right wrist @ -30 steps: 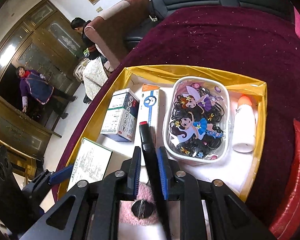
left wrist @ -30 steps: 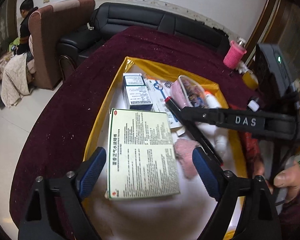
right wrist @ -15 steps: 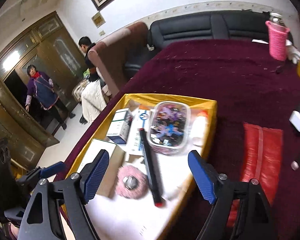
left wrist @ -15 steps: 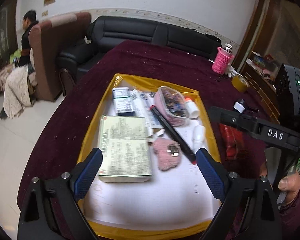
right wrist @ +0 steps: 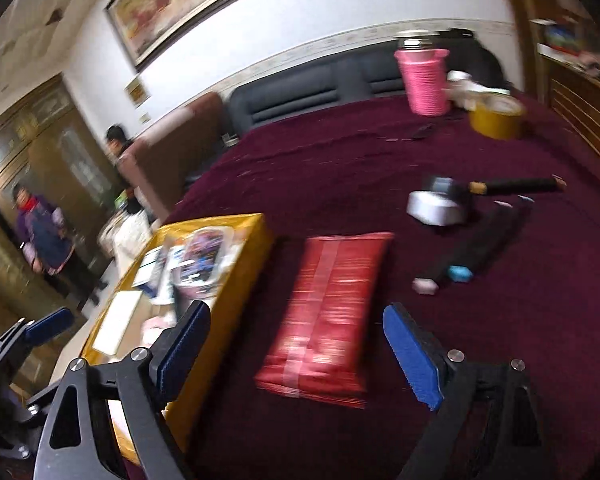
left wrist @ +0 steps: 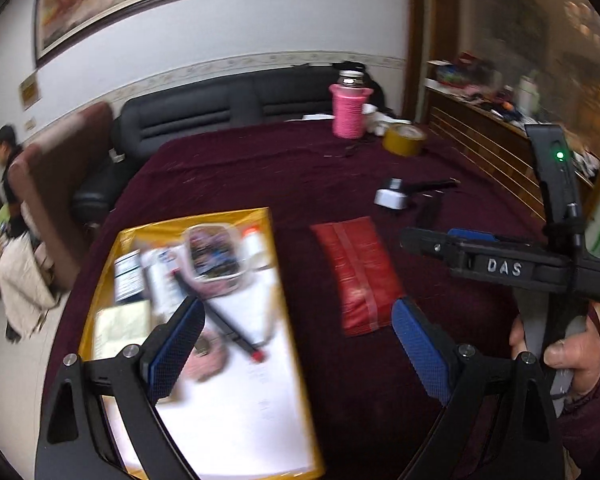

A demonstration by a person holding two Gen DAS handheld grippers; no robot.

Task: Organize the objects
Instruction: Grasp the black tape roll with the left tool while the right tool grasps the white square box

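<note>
From the left wrist view, the left hand-held gripper (left wrist: 296, 336) is spread wide with nothing between its blue pads. Below it on the maroon-covered counter (left wrist: 284, 176) sits a yellow-rimmed tray (left wrist: 268, 216) with a white floor. The tray holds a black pen with a red tip (left wrist: 224, 324), a clear pouch (left wrist: 216, 252), a white bottle (left wrist: 254, 246), small boxes (left wrist: 130, 276) and a pink fluffy item (left wrist: 204, 360), all smeared by blur. A red packet (left wrist: 360, 272) lies flat on the cloth just to the right of the tray, apart from it. Farther back are a white-and-black device (left wrist: 392, 198), a yellow tape roll (left wrist: 404, 140) and a pink-sleeved jar (left wrist: 350, 110). At the right edge a hand (left wrist: 568, 356) grips the handle of the right hand-held gripper (left wrist: 452, 240), seen side-on.

From the right wrist view, the right hand-held gripper (right wrist: 296, 344) has its jaws opening, wide apart and gripping nothing; the red packet (right wrist: 324, 312) lies on the cloth beyond the gap between the pads, clear of both. The tray (right wrist: 236, 280) is to its left, its contents too blurred to sort beyond what looks like the pouch (right wrist: 204, 256). To the right lie a black bar (right wrist: 484, 244) with small pale and blue pieces at its near end. One pad of the left hand-held gripper (right wrist: 48, 326) shows at the left edge.
</note>
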